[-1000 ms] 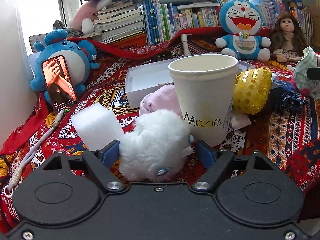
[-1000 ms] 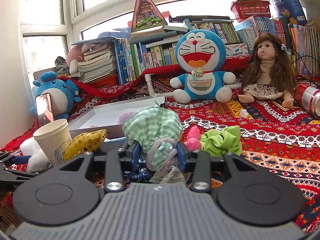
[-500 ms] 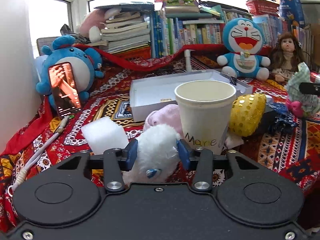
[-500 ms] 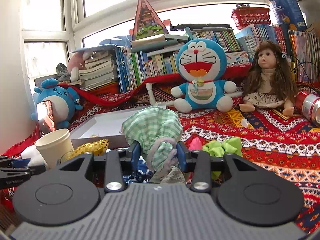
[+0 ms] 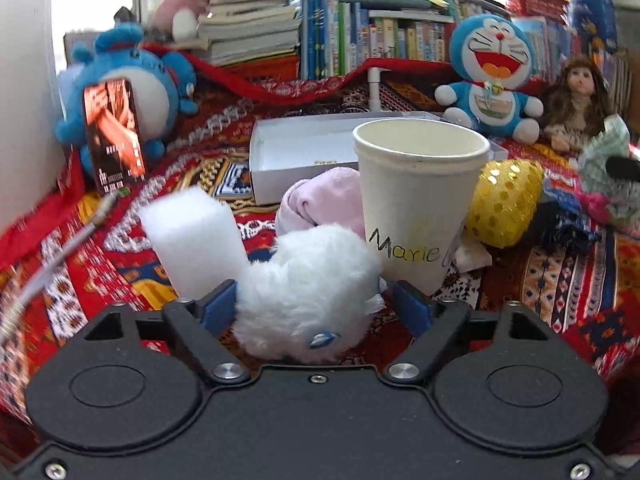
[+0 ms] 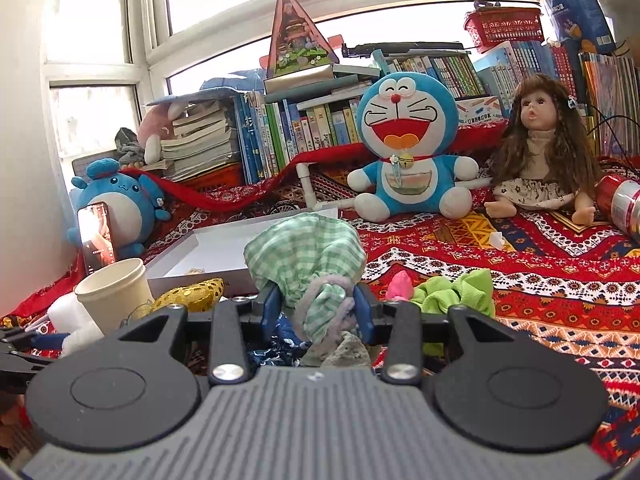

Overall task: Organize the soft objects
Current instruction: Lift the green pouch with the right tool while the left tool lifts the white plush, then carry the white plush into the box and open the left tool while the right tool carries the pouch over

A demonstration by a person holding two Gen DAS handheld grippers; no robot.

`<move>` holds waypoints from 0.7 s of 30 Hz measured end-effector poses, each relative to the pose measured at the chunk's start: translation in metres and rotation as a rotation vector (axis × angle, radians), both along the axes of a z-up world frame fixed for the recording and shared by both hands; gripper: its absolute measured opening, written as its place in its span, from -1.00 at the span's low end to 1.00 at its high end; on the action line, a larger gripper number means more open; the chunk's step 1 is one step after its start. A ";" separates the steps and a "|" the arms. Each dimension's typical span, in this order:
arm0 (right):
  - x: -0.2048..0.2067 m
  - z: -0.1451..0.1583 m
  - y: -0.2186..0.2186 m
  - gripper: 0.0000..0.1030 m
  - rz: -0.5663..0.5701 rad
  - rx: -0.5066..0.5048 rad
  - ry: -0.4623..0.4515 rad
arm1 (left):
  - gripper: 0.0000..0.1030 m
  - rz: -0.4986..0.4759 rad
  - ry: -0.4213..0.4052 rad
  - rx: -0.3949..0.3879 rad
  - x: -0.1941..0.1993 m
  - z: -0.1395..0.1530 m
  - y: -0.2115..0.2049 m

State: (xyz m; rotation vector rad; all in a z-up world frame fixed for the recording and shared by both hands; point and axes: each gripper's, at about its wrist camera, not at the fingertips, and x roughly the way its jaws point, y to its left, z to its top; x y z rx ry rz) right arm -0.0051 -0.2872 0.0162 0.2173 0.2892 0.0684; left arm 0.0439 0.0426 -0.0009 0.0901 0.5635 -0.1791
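Observation:
A white fluffy toy [image 5: 308, 284] lies on the patterned cloth between the fingers of my left gripper [image 5: 314, 306]. Its jaws are opening: the right pad stands clear of the fur and the left pad barely brushes it. Just behind the toy stand a paper cup marked "Marie" [image 5: 416, 200], a white foam block [image 5: 196, 248] and a pink plush [image 5: 320, 204]. My right gripper [image 6: 316, 312] is shut on a green checked cloth bundle [image 6: 308, 248], held up above the cloth. A green scrunchie [image 6: 456, 292] and a small pink piece [image 6: 400, 284] lie just right of it.
A shallow white box [image 5: 304, 148] lies open behind the cup, a gold sequin pouch [image 5: 504, 204] to the cup's right. A blue plush with a phone [image 6: 96, 236] leaning on it is at the left; a Doraemon plush [image 6: 408, 148], a doll [image 6: 540, 152] and a can [image 6: 620, 204] sit before the books.
The left jaws squeezed the white fluffy toy half a second ago and have spread wide again; the toy rests back on the cloth. The right gripper still holds the checked bundle, unmoved.

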 end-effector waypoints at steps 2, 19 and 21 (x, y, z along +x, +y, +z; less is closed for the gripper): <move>0.001 0.000 0.001 -0.07 0.001 -0.003 0.001 | 0.68 0.003 0.018 -0.032 0.005 -0.001 0.004; 0.014 0.011 0.003 -0.08 0.009 -0.002 -0.005 | 0.31 -0.008 -0.102 -0.034 -0.019 0.046 0.017; 0.020 0.016 0.002 -0.08 0.010 0.008 -0.005 | 0.31 -0.003 -0.134 -0.033 -0.020 0.060 0.020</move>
